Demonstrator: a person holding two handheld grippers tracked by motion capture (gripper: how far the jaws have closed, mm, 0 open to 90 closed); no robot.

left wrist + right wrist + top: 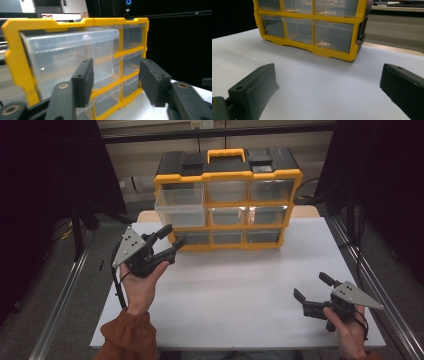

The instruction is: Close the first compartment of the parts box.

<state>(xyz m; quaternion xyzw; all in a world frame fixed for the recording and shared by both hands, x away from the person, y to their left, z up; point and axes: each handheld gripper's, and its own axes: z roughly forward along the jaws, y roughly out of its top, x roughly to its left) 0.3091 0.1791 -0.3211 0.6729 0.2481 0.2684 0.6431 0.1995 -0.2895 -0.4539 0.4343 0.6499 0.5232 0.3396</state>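
A yellow-framed organizer [227, 175] with clear drawers and a black top stands at the far middle of the white table [240, 290]. Its top-left drawer [181, 205] sticks out toward me. My left gripper [174, 234] is held up in front of the cabinet's lower left, just below that drawer, its jaws apart with nothing between them. In the left gripper view the pulled-out drawer [72, 57] fills the space ahead of the left gripper [116, 75]. My right gripper [310, 285] rests low at the table's near right, open and holding nothing. The right gripper view looks past my right gripper [327, 80] at the organizer's bottom drawers [312, 27].
The organizer carries a yellow handle [226, 154] on top. Metal rails [60, 295] run along both sides of the table, and dark curtains hang left and right. Bare tabletop [317, 72] lies between the right gripper and the cabinet.
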